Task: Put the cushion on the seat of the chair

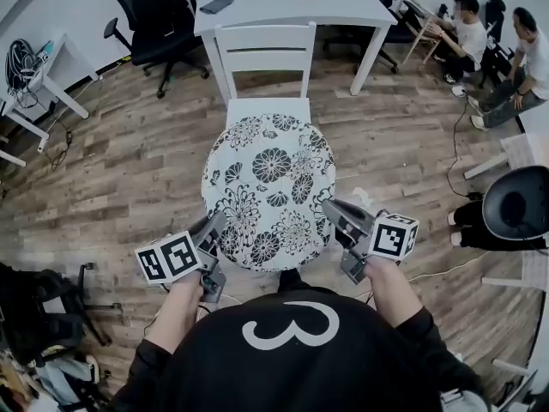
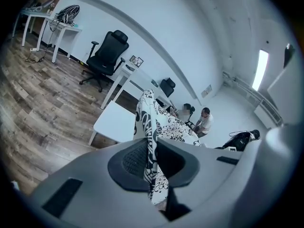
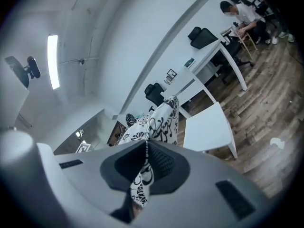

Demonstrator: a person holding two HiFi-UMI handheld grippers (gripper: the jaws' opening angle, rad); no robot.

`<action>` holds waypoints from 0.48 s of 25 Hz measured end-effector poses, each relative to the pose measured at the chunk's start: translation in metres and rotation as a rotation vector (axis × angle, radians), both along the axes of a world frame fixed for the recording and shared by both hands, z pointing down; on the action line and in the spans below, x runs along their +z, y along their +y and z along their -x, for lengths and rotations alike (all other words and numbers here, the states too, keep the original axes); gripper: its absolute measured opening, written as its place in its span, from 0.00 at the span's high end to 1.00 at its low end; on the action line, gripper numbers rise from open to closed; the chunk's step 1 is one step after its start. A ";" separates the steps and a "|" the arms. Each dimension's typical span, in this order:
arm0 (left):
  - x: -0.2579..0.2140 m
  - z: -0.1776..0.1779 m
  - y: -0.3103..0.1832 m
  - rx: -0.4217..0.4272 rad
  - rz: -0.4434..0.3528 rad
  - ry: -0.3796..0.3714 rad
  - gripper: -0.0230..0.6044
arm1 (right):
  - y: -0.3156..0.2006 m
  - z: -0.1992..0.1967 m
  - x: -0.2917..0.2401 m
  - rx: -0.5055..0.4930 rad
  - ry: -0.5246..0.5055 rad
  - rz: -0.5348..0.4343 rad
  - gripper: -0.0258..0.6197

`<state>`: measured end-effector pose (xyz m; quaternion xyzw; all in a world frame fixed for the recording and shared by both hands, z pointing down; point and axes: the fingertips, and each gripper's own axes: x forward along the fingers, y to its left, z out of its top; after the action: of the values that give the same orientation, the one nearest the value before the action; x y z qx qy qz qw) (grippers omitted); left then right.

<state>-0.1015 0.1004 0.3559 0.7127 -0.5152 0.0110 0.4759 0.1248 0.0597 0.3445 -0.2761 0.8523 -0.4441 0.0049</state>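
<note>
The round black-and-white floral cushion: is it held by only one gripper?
No, the left gripper and the right gripper each clamp the cushion.

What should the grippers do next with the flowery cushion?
Probably ease it forward and down onto the seat of the white chair. The left gripper and right gripper are each shut on the cushion at its near edge, and it appears held up, not yet lying flat on the seat.

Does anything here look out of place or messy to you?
Nothing much. A small white scrap lies on the wood floor beside the white chair. The floral cushion isn't dropped: the left gripper and right gripper pinch its edges.
</note>
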 end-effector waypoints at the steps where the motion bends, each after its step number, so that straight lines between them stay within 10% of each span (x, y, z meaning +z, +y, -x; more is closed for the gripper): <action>1: 0.001 -0.003 -0.017 -0.002 0.003 -0.003 0.89 | -0.018 -0.003 0.002 -0.001 0.003 0.004 0.93; 12: 0.004 -0.016 -0.124 -0.024 0.021 -0.023 0.89 | -0.130 -0.015 0.010 -0.001 0.016 0.032 0.93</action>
<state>-0.0853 -0.0232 0.3595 0.7013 -0.5289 0.0191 0.4775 0.1399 -0.0703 0.3545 -0.2792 0.8454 -0.4554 -0.0063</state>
